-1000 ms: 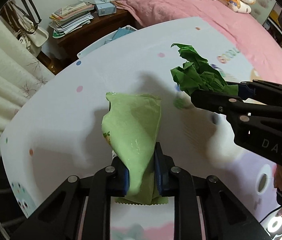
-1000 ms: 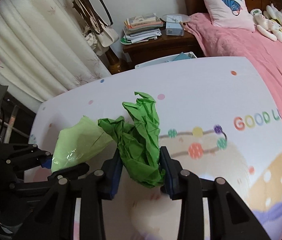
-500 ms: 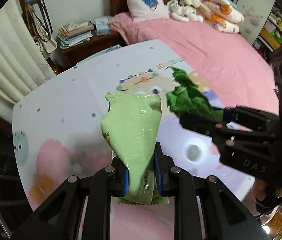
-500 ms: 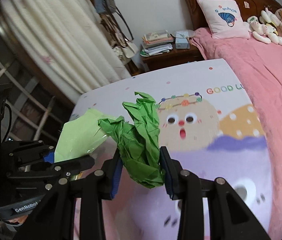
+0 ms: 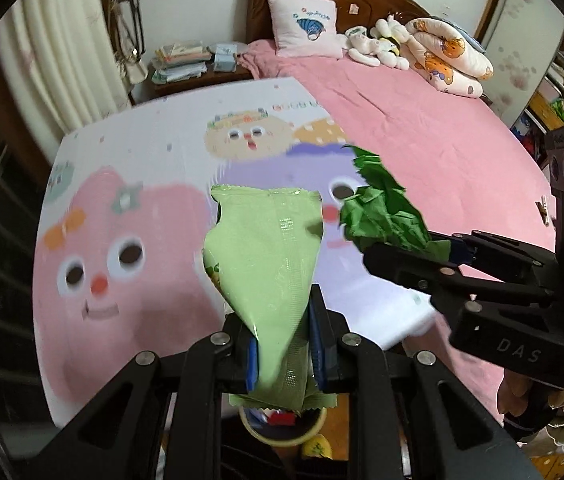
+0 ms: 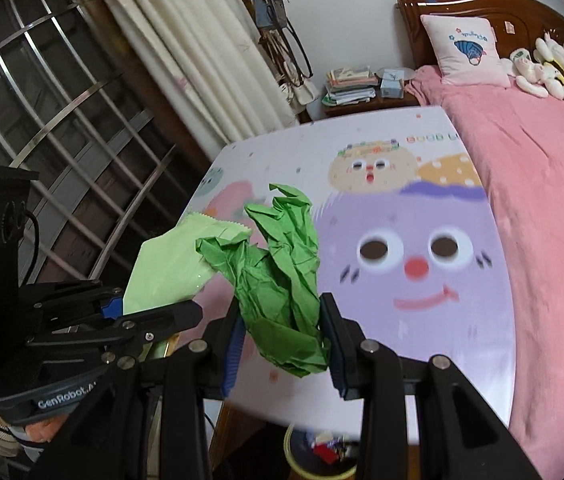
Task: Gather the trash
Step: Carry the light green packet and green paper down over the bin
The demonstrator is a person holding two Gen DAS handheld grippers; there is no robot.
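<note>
Cartoon faces covered the table (image 5: pixel 129 184) beside a pink bed (image 5: pixel 422 120). Above its near edge, the left gripper (image 5: pixel 282 344) pinched a pale green wrapper (image 5: pixel 265 256), and the right gripper (image 6: pixel 282 344) clamped crumpled green paper (image 6: pixel 282 276). Below both sat a yellow-rimmed bin (image 6: pixel 314 460) holding trash.

One light-green wrapper (image 5: pixel 265 256), one crumpled green paper (image 6: pixel 282 276) — one yellow-rimmed bin (image 6: pixel 314 466), two grippers.
</note>
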